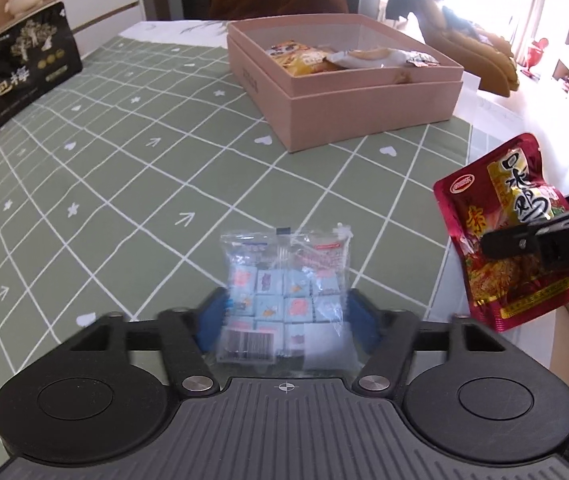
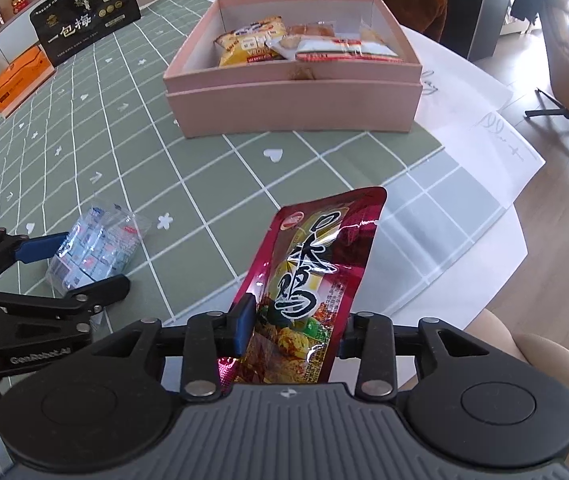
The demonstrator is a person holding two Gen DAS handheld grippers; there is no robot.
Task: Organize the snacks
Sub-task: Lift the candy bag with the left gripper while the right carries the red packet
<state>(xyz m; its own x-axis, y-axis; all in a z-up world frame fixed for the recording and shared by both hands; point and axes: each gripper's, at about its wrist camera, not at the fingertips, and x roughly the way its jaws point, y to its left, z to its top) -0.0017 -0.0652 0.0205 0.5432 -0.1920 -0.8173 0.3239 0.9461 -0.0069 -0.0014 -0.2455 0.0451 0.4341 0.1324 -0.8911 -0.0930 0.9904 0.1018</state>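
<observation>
Only right view shows orange box (image 2: 20, 80), left tool (image 1: 286, 312) spread astride clear packet (image 1: 284, 300), right tool (image 2: 296, 328) clamping red pouch (image 2: 316, 272)

Bright daylight pours from windows at upper right, blown out white in the left wrist view. Glare streaks the glossy red foil snack pouch (image 2: 316, 280). Fisheye bends the edges; the clear candy bag (image 1: 284, 300) looks slightly blurred.
</observation>
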